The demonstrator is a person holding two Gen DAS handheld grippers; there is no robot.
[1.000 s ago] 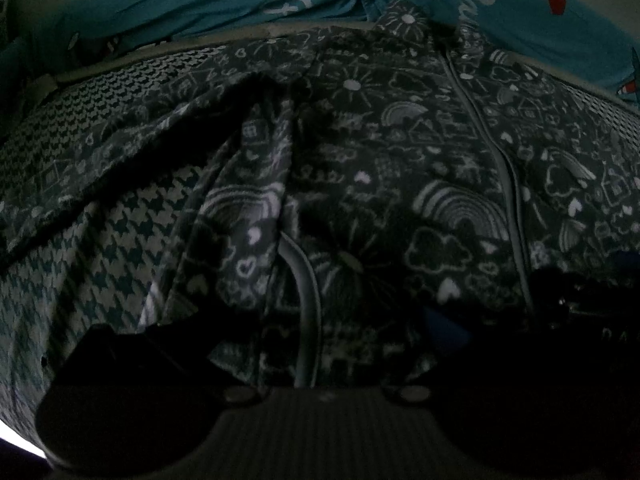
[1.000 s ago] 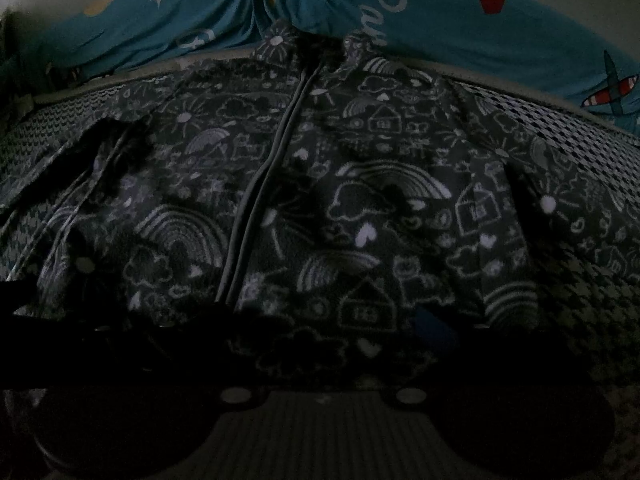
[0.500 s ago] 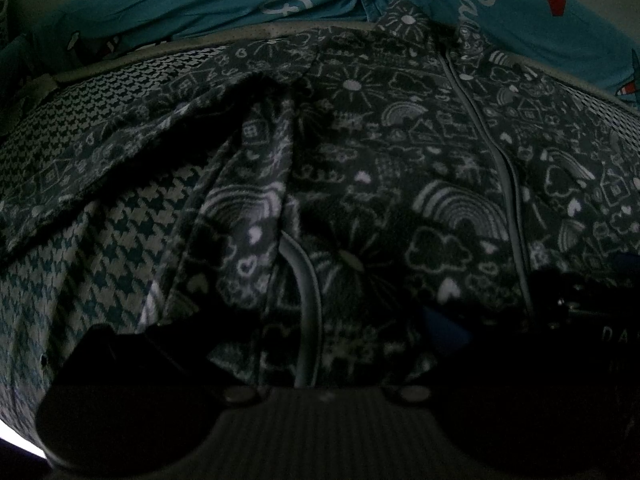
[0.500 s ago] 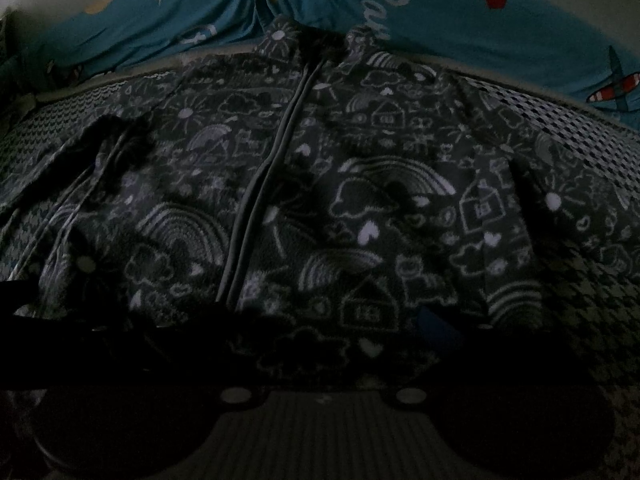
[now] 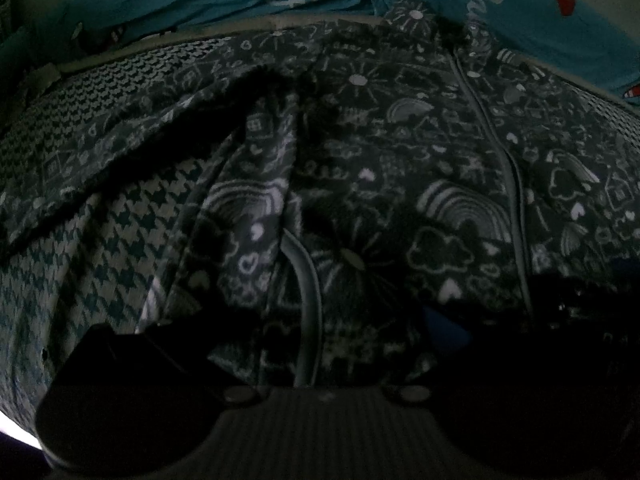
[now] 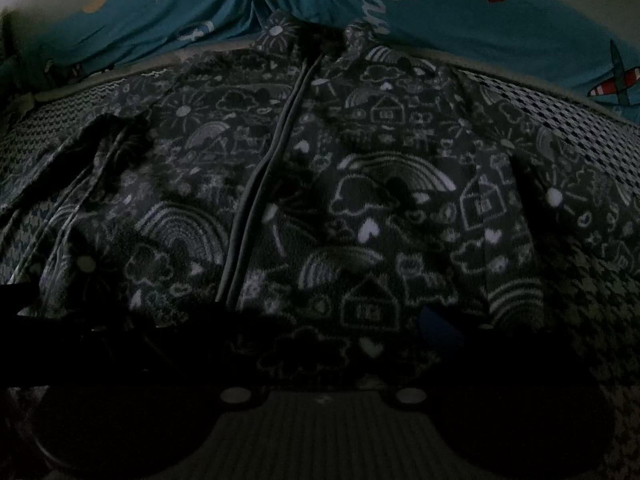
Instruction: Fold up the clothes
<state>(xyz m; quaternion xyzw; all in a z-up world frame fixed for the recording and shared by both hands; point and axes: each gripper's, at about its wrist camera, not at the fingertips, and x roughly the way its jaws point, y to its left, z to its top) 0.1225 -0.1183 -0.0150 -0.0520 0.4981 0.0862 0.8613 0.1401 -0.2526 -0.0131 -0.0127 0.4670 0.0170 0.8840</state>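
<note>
Jacket (image 6: 360, 208): dark fleece, white doodle print of rainbows, hearts, houses; lies front up on the houndstooth cover (image 5: 120, 240), collar toward the far edge. Zip (image 6: 256, 200): grey, closed, runs collar to hem. Left sleeve (image 5: 100, 152): spread sideways, creased. Hem: at the near edge, in shadow under both tools. Left gripper (image 5: 320, 344) and right gripper (image 6: 320, 344): low over the hem, fingers wide apart; too dark to tell whether either grips cloth. Teal printed bedding (image 6: 440, 8): beyond the collar.
</note>
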